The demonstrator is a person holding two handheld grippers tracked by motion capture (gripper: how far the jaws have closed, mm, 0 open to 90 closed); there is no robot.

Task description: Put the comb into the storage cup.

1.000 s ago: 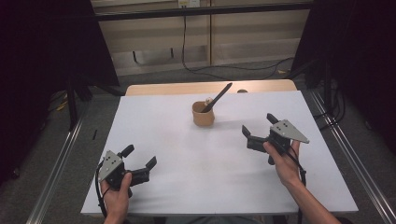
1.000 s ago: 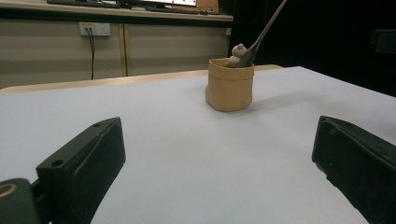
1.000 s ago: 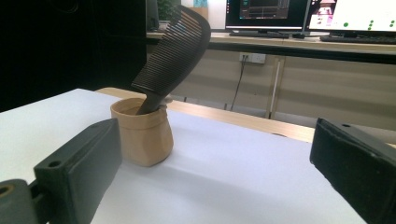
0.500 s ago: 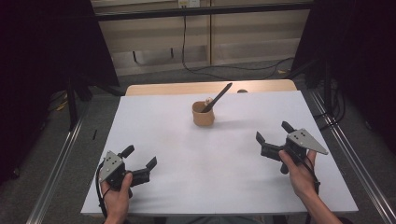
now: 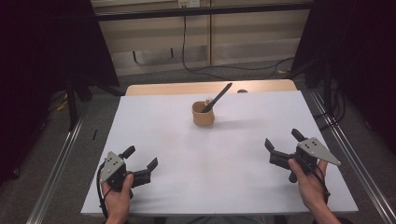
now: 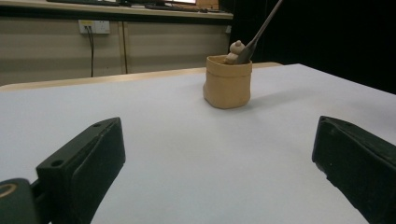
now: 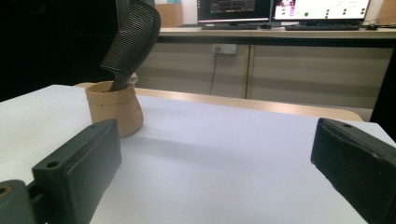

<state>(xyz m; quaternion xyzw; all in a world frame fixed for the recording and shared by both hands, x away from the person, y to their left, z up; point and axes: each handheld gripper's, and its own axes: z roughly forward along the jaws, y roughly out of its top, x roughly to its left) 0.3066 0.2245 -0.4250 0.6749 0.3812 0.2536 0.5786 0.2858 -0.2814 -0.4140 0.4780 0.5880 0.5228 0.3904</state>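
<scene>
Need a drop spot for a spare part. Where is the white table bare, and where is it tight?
Bare: the wide stretch between the left gripper and the right gripper, in front of the tan pot; also both far corners of the white table beside the pot. Tight: just around the pot, where the black comb leans out.

Room: white worktop [image 5: 210, 154] with wood edge at the far side, grey floor [image 5: 70, 154], beige panelled wall [image 5: 154, 42] with socket [image 6: 93, 26] and hanging cable [image 5: 184, 42], black curtains [image 5: 42, 46] both sides, lit monitors [image 7: 280, 9] on a counter.
</scene>
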